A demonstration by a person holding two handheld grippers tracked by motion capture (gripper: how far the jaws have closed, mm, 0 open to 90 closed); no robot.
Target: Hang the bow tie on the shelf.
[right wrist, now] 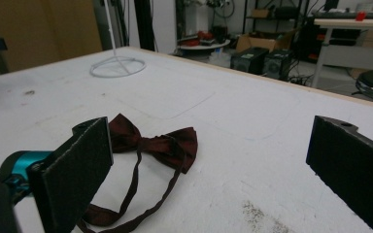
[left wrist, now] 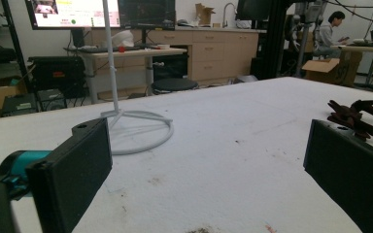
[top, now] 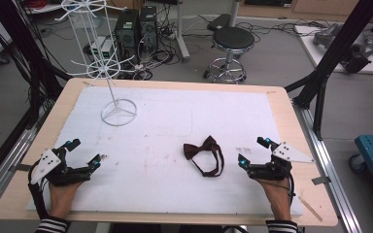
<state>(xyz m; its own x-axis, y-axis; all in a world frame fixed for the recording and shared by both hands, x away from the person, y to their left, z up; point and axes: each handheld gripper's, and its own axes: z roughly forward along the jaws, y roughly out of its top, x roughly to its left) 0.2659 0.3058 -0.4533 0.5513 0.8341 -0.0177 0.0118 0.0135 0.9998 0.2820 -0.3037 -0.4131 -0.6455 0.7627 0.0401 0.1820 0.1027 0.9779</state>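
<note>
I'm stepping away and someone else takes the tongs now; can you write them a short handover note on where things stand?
Left tongs: open, holding nothing, resting low at the table's left front.
Right tongs: open, holding nothing, just right of the bow tie.
Bow tie: dark red, lying flat on the white mat, strap looped toward the front edge, untouched by either pair of tongs.
White wire stand: upright at the far left of the mat, its hooks look bare.
Done: nothing visible yet.
Left: probably pick up the bow tie with the right tongs, which are nearest, and likely carry it to the stand.
</note>
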